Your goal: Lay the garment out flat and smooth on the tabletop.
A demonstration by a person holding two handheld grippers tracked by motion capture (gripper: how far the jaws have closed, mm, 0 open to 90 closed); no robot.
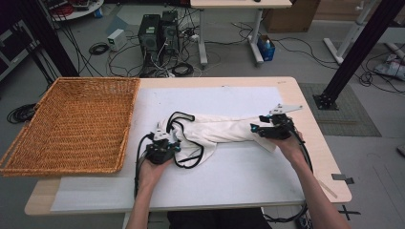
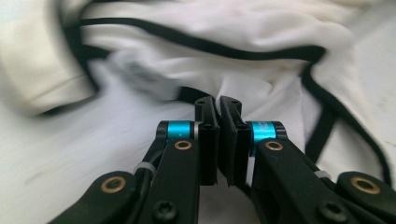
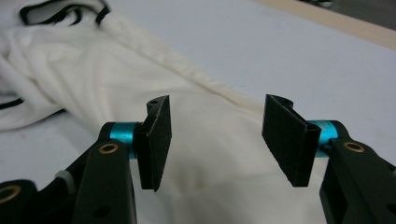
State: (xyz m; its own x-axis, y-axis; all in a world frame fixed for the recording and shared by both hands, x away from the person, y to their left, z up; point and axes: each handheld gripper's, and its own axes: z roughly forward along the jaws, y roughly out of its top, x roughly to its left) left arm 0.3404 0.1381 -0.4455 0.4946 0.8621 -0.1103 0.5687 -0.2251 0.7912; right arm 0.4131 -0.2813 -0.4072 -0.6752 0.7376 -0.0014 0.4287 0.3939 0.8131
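Currently left tool (image 2: 218,140) pinches white garment (image 1: 224,130); right tool (image 3: 215,140) wide over it. Folding barely begun; basket (image 1: 71,124) unfilled.

A white garment (image 1: 217,130) with black trim lies bunched on the bench (image 1: 229,186), stretched as a long crumpled band across its middle from nine o'clock toward three o'clock. Its nine o'clock end is the bulkier one: thin black-edged straps (image 1: 180,116) loop out there, one curling toward twelve o'clock, another sagging toward six o'clock. The cloth (image 2: 261,51) is soft and folded over itself, creased in many places. The three o'clock end (image 3: 210,154) is plain white, narrower, and lies flat with a seam along its upper edge.
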